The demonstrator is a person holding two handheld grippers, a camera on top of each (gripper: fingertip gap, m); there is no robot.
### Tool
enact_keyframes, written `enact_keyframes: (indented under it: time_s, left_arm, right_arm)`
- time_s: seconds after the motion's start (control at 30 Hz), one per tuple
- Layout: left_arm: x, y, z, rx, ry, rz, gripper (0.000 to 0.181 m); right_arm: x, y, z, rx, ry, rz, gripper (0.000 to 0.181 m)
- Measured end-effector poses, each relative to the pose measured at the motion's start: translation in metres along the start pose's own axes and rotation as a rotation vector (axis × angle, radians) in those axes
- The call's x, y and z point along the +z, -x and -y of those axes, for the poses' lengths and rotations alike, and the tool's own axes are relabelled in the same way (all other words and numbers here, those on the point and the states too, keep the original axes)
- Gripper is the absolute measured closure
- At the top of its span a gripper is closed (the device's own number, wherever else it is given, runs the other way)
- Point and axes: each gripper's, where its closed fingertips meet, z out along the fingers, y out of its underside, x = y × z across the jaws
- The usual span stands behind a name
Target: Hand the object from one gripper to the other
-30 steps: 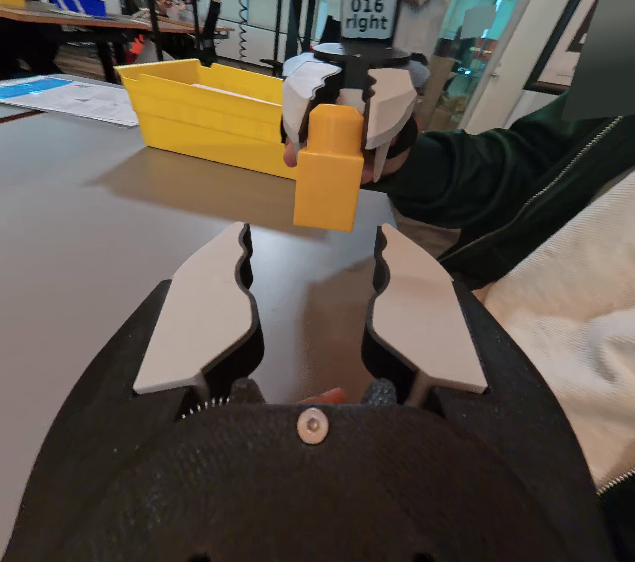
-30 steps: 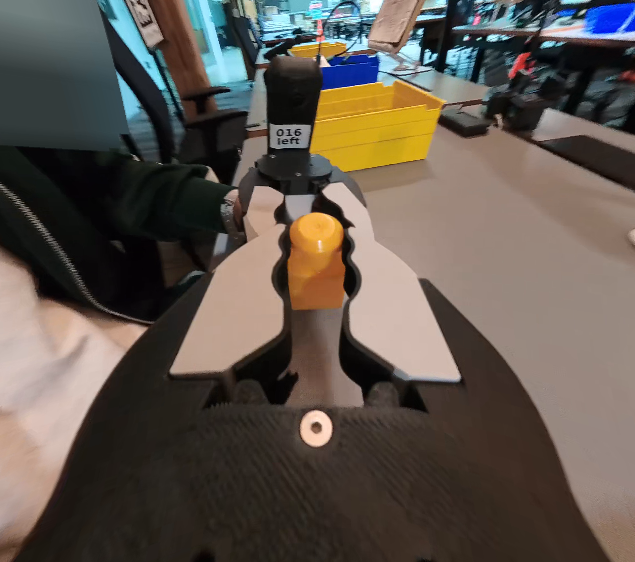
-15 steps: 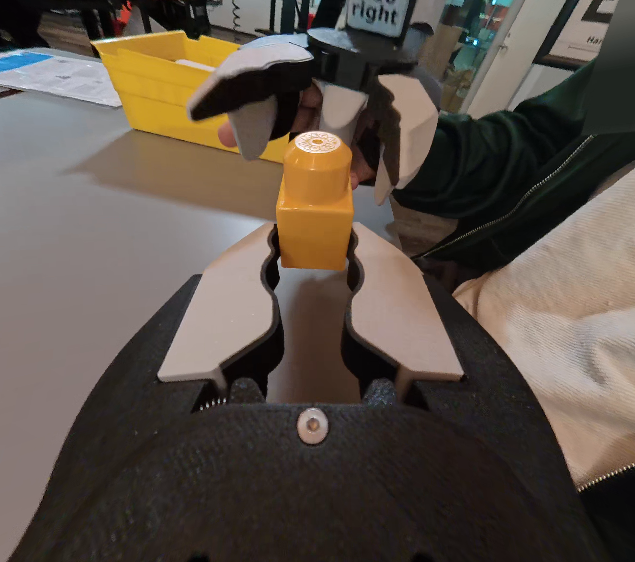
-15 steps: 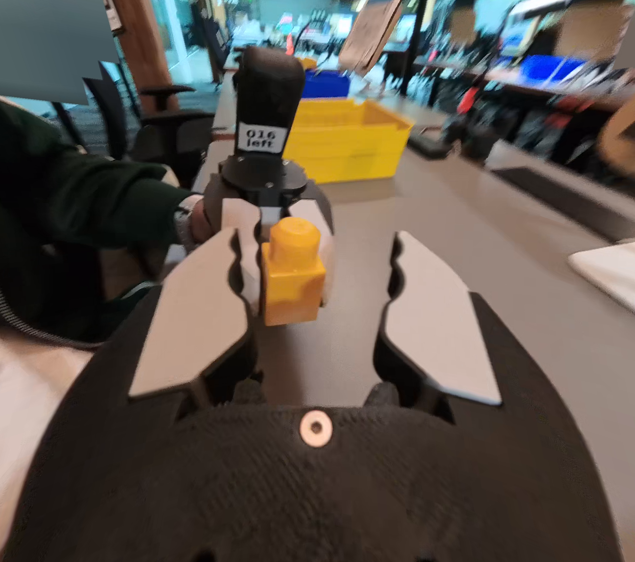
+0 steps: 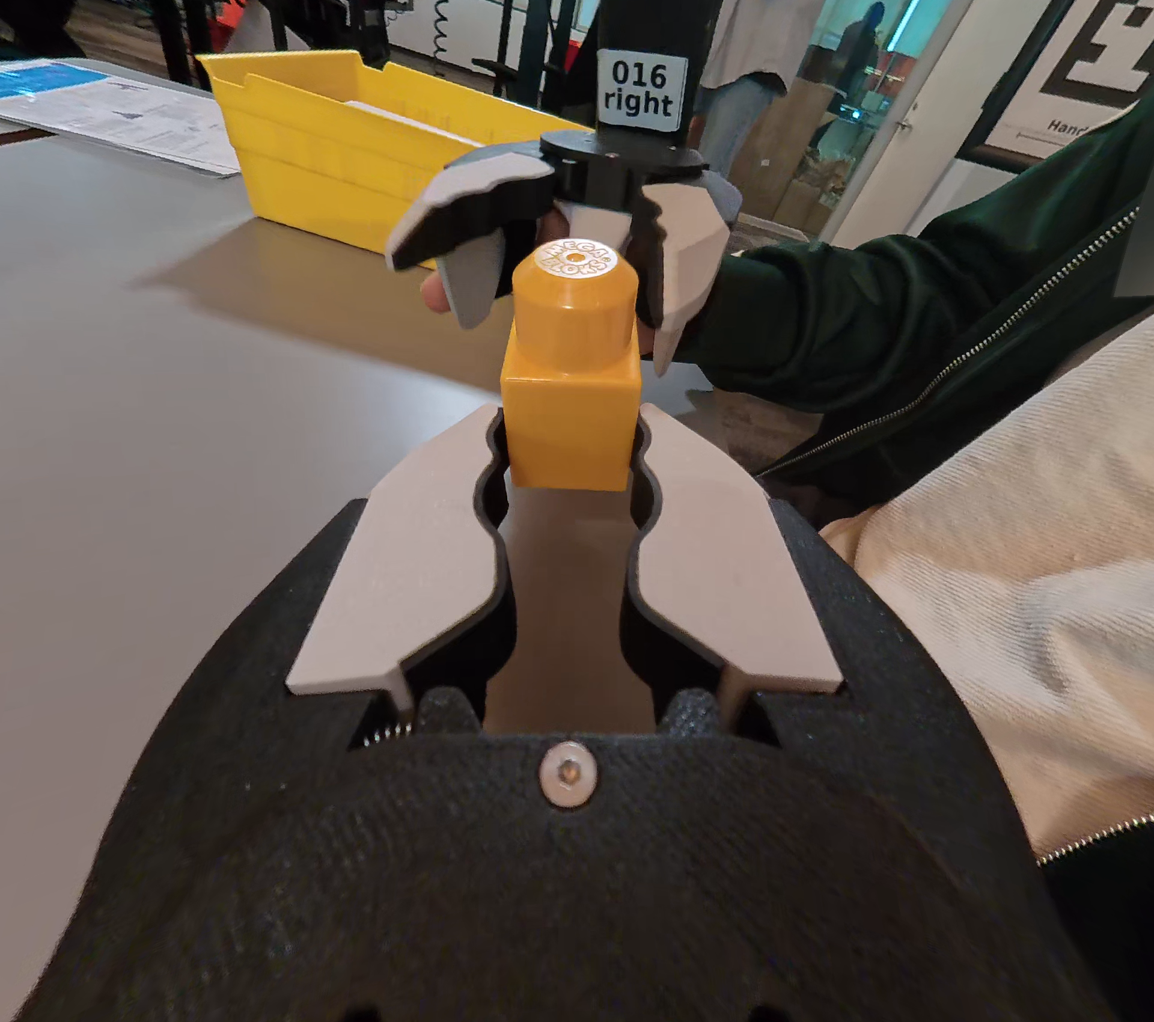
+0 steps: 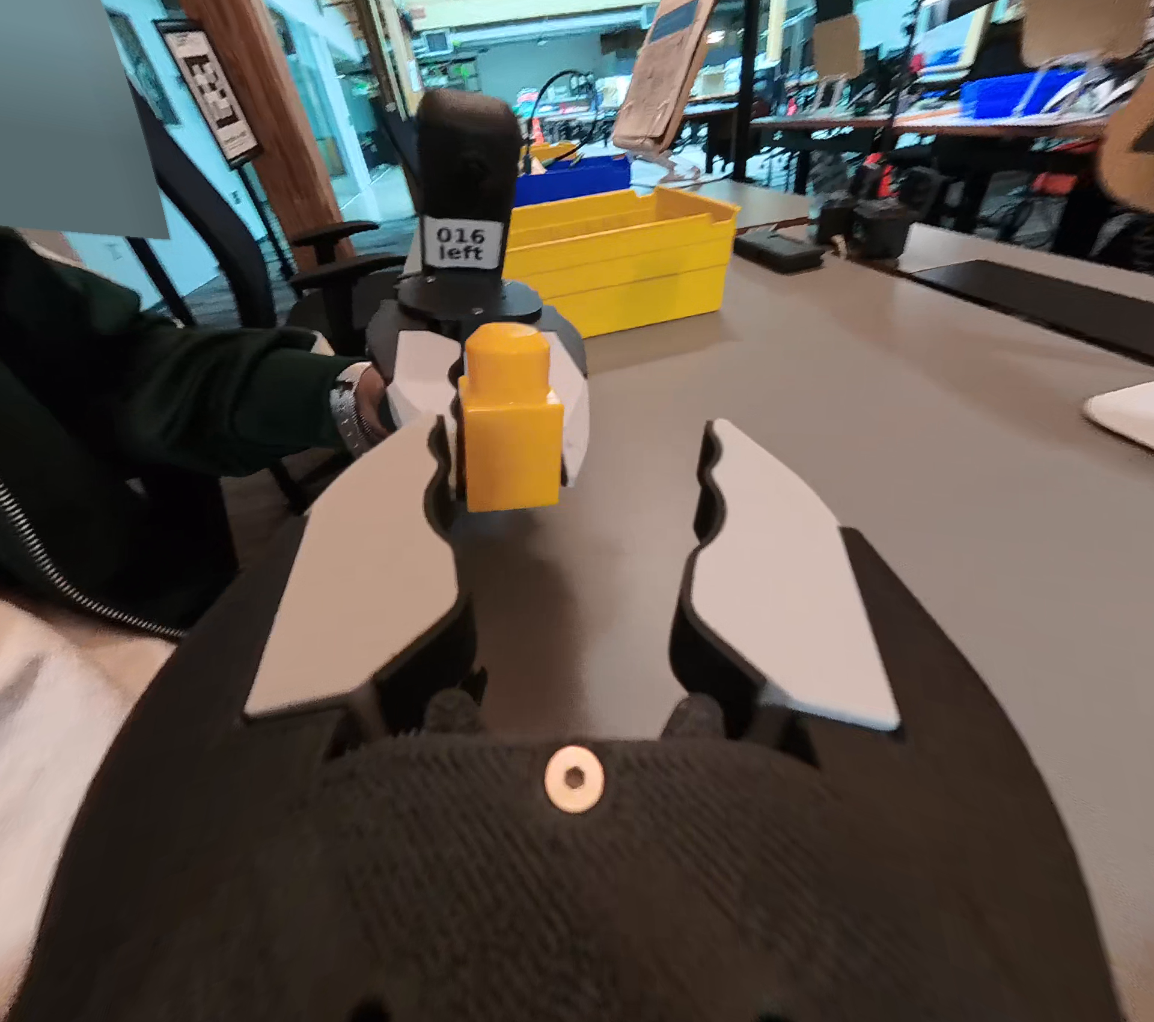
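Observation:
A yellow toy block (image 5: pixel 569 417) with a round stud on top is held upright above the grey table (image 5: pixel 156 367). My left gripper (image 5: pixel 569 423) is shut on the block's lower body. My right gripper (image 5: pixel 562 345) shows just behind the block, jaws spread wide, not touching it. In the right wrist view my right gripper (image 6: pixel 574 430) is open and empty. The block (image 6: pixel 509 430) sits just ahead of its left finger (image 6: pixel 374 555), held by the left gripper (image 6: pixel 499 398).
A yellow bin (image 5: pixel 325 142) stands on the table behind the grippers; it also shows in the right wrist view (image 6: pixel 624 255). Papers (image 5: pixel 112 111) lie at far left. A black mat (image 6: pixel 1030 299) and a white object (image 6: pixel 1124 417) lie at right. The person's green sleeve (image 5: pixel 874 305) is close. My two grippers' fingertips are within a few centimetres of each other. From either gripper's tips it is about 35 cm to the white object (image 6: pixel 1124 417).
One second ago my right gripper held the block and my left was open. My left gripper closed on the block, and my right gripper opened and let go.

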Motion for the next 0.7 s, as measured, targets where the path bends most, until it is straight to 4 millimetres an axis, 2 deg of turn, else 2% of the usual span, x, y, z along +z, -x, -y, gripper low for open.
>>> enact_keyframes:
  time_s: [0.17,0.3,0.43,0.6,0.67,0.7]
  left_arm:
    - [0.002,-0.003,-0.002,-0.001,0.01,-0.016,0.144]
    - [0.002,-0.005,-0.002,0.003,0.014,-0.024,0.144]
    - [0.004,-0.007,-0.003,0.017,0.019,-0.029,0.144]
    - [0.003,-0.008,0.002,0.02,-0.027,-0.038,0.142]
    - [0.003,-0.005,0.003,0.021,-0.039,-0.018,0.127]
    - [0.002,-0.004,0.004,0.022,-0.046,-0.012,0.125]
  right_arm:
    - [0.01,0.017,-0.015,-0.025,0.084,0.077,0.121]
    - [0.013,0.023,-0.014,-0.032,0.081,0.091,0.129]
    - [0.013,0.028,-0.014,0.002,0.079,0.132,0.147]
    - [0.013,0.029,-0.009,-0.008,0.071,0.125,0.147]
    - [0.01,0.027,-0.003,-0.011,0.042,0.114,0.147]
    - [0.009,0.026,-0.001,-0.006,0.031,0.11,0.147]
